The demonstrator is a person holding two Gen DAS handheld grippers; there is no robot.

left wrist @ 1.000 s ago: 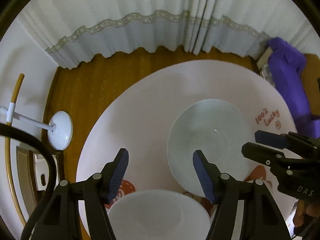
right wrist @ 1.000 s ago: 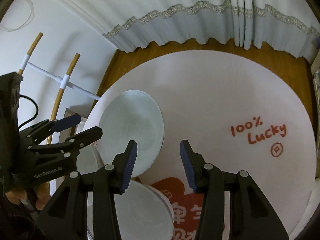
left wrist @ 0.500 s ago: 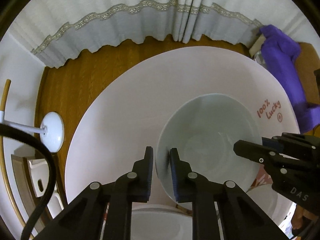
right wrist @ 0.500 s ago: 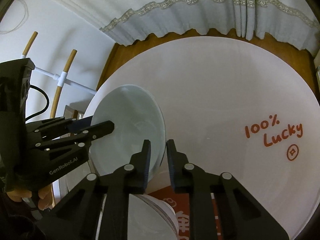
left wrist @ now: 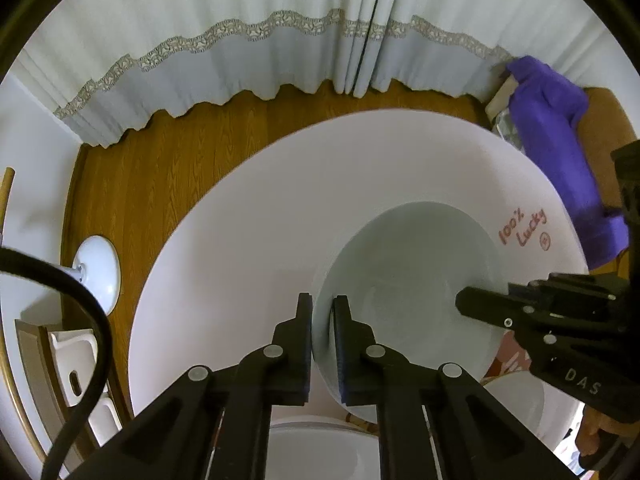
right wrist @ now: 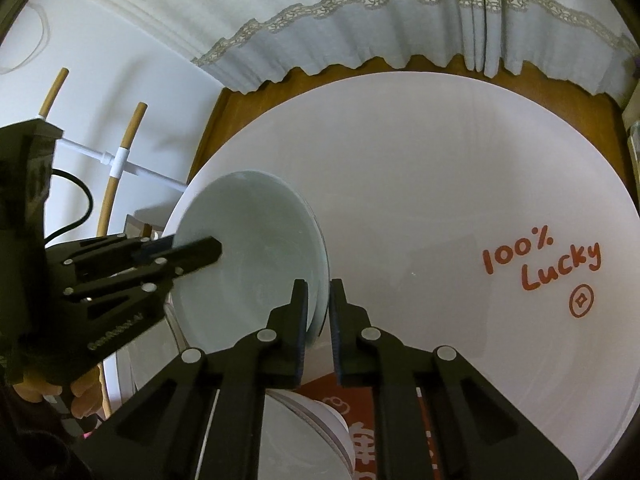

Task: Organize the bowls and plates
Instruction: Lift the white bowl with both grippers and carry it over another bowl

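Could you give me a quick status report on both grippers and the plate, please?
Left gripper and right gripper both shut on pale green plate, opposite rims. White bowl close below it. Nothing between.

We list one pale blue-green plate [left wrist: 404, 280], glossy, tilted above the round white tabletop [left wrist: 260, 220]; white bowl [left wrist: 320, 452] nearby.

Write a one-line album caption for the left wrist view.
Left gripper and right gripper pinch opposite rims of a pale green plate on the round white table.
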